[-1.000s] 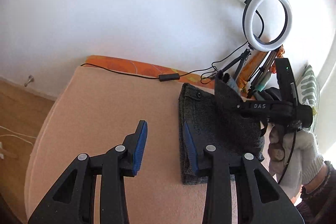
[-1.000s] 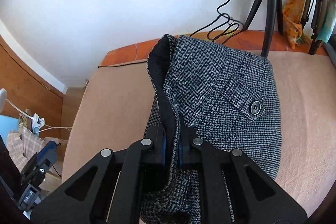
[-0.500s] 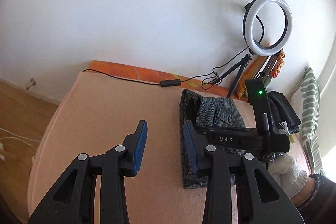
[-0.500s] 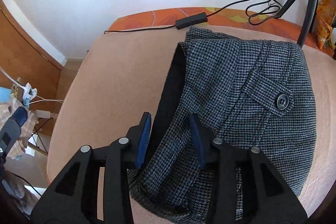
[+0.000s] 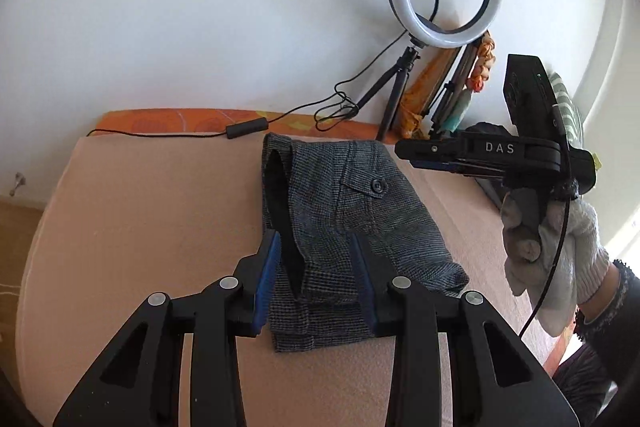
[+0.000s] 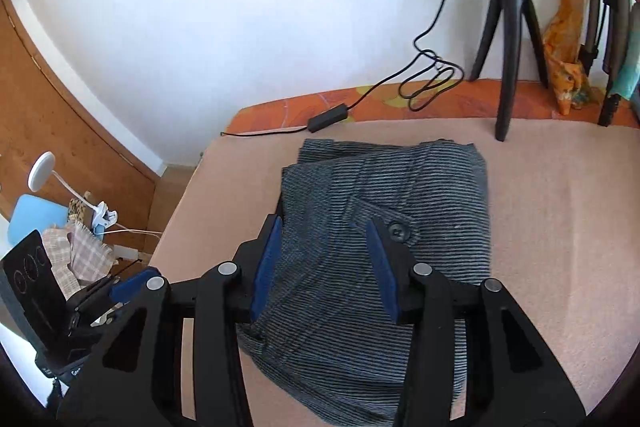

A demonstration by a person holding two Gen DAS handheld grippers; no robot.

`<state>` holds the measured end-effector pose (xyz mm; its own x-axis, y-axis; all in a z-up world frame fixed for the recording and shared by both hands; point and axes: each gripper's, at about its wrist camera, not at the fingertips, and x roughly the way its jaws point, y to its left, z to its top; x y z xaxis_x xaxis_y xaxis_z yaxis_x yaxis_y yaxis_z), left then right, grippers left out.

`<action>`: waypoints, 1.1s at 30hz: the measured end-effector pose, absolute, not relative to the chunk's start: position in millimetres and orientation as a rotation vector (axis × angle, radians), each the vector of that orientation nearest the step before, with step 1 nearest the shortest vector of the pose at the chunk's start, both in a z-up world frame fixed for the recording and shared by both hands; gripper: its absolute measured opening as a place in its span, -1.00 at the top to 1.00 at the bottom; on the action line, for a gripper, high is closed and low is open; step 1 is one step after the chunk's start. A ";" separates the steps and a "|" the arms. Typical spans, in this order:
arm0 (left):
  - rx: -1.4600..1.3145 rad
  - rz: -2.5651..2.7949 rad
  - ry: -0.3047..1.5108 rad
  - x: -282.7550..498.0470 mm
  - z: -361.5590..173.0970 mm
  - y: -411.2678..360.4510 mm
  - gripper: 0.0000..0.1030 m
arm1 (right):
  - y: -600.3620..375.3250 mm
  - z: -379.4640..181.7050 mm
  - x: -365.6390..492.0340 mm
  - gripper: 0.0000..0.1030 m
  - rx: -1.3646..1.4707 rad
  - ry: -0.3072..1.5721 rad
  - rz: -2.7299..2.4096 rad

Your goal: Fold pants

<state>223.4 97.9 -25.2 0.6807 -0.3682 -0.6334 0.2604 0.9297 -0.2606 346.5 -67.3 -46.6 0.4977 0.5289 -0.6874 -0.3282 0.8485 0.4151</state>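
Although the pants (image 5: 348,227) already lie folded into a compact bundle on the peach-covered bed (image 5: 140,227), the left wrist view shows their dark waistband lining gaping open just ahead of the left gripper (image 5: 316,279), whose fingers stand apart and pinch nothing. Off to the right, a gloved hand (image 5: 548,251) carries the right gripper (image 5: 404,151).

From the right wrist view, the right gripper (image 6: 324,267) has just been opening; cloth lies below its parted fingers, unclamped. Only tidying seems left.
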 end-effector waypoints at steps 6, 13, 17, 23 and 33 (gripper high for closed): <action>-0.107 -0.417 0.810 240.3 -41.8 56.9 0.34 | -99.0 -57.8 367.1 0.10 0.220 0.913 0.472; -0.051 -0.409 0.892 252.3 -68.5 33.5 0.34 | -100.9 -75.8 391.4 0.10 0.238 0.935 0.503; -0.059 -0.405 0.926 255.9 -80.8 35.1 0.34 | -96.9 -87.5 406.5 0.10 0.218 0.953 0.484; -0.086 -0.417 0.949 256.9 -92.9 40.6 0.31 | -100.1 -111.5 428.3 0.10 0.201 1.004 0.417; -0.325 -0.394 0.945 230.8 -81.3 86.6 0.09 | -106.7 -123.8 435.5 -0.40 0.163 1.038 0.416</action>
